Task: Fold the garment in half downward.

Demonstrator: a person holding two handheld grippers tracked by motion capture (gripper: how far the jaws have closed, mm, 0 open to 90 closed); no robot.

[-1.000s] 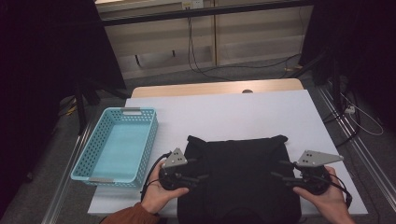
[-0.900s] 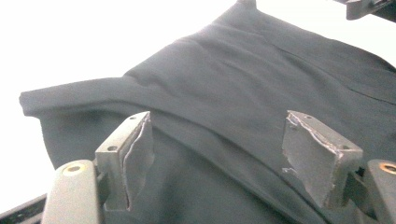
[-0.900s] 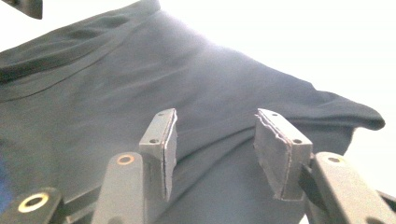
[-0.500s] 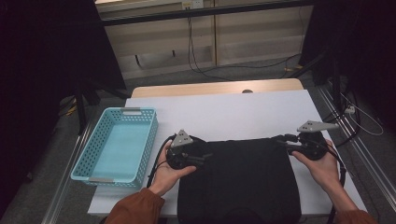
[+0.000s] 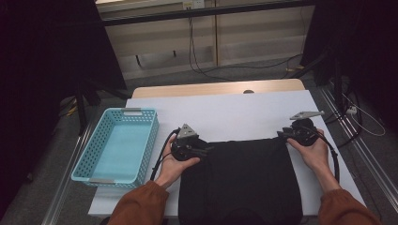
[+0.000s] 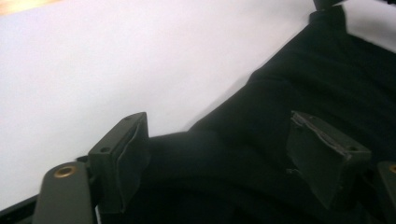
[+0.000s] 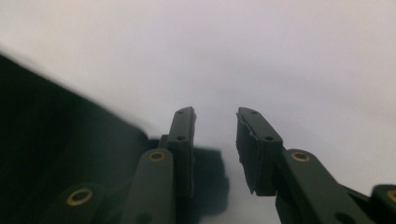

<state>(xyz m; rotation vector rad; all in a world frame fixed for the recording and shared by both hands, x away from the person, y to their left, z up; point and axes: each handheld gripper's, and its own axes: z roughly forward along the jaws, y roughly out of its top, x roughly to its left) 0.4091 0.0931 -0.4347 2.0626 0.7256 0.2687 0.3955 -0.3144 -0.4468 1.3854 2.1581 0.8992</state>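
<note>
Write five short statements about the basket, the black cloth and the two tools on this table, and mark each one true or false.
1. The black cloth lies on the white table. True.
2. The turquoise basket holds folded clothes. False: nothing lies in it.
3. The basket stands to the left of the cloth in the high view. True.
4. The right tool is clamped on the cloth. False: in the right gripper view its jaws, which have just been closing, stand apart with nothing between them.
5. The left tool has the cloth's edge between its open jaws. True.
</note>
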